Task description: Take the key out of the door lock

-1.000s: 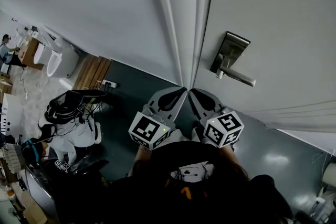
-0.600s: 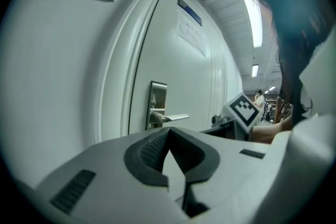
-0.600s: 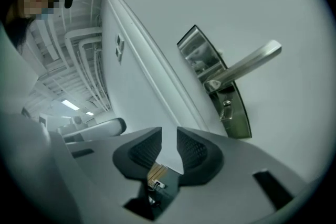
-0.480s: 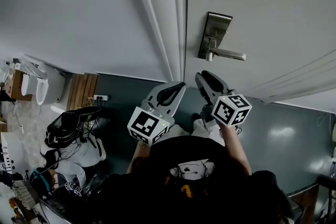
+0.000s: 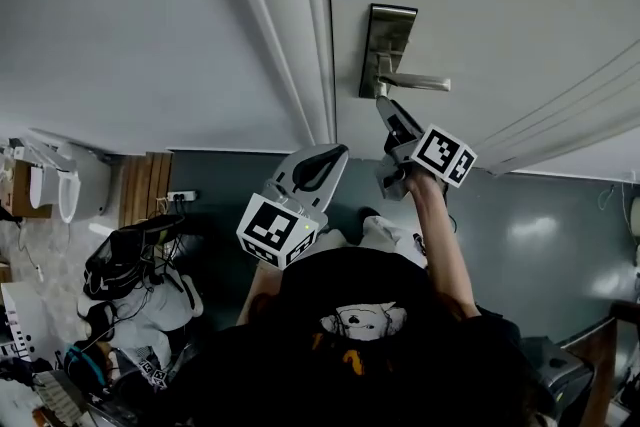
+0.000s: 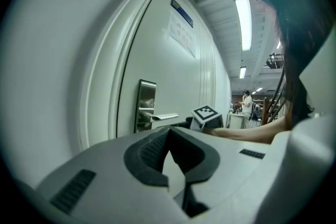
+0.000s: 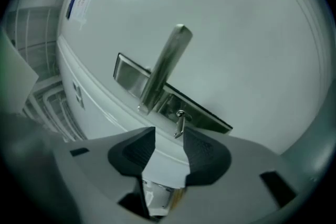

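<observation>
A steel lock plate (image 5: 386,45) with a lever handle (image 5: 418,83) sits on the white door (image 5: 500,5). In the right gripper view a small silver key (image 7: 180,123) sticks out of the plate (image 7: 202,114) below the lever (image 7: 164,70). My right gripper (image 5: 384,104) is raised to the plate's lower end, its jaws opening. The key stands just ahead of the gap (image 7: 169,136), near the right pad (image 7: 202,150), with nothing pressed on it. My left gripper (image 5: 333,155) hangs lower by the door frame, shut and empty (image 6: 168,131).
The door frame (image 5: 300,35) runs left of the lock, next to a white wall (image 5: 130,25). Dark floor (image 5: 540,225) lies below. A bag and cables (image 5: 140,250) lie at the left. A distant person (image 6: 245,103) stands down the corridor.
My right gripper has risen from beside the left one up to the lock plate and its jaws have opened. The left gripper has stayed low and shut.
</observation>
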`<state>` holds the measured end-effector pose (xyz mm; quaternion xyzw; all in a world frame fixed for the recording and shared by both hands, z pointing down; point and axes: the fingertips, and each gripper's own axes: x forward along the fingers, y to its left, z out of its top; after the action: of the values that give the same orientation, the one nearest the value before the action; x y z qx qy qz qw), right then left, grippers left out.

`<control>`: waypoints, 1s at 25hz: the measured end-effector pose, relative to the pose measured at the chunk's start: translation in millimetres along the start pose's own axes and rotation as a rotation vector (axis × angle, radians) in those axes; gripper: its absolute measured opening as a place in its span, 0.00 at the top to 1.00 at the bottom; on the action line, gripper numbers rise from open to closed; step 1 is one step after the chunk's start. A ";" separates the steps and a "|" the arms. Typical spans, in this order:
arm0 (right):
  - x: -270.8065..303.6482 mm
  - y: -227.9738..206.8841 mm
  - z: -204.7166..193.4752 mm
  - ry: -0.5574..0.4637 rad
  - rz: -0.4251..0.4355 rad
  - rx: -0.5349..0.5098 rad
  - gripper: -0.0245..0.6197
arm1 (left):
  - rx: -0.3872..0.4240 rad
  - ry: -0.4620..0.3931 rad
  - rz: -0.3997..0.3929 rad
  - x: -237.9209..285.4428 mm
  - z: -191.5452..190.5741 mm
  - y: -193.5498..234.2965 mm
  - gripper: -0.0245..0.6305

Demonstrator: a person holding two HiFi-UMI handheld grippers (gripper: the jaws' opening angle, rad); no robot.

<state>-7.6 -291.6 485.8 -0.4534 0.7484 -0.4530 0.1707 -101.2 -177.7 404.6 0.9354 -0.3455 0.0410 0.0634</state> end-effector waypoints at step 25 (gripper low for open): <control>21.7 -19.2 5.1 -0.149 0.077 0.439 0.92 | 0.006 0.017 -0.007 -30.7 -2.9 -5.2 0.96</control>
<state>-5.6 -315.8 502.5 -0.4086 0.6342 -0.5633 0.3369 -121.1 -153.6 403.3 0.9364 -0.3416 0.0497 0.0637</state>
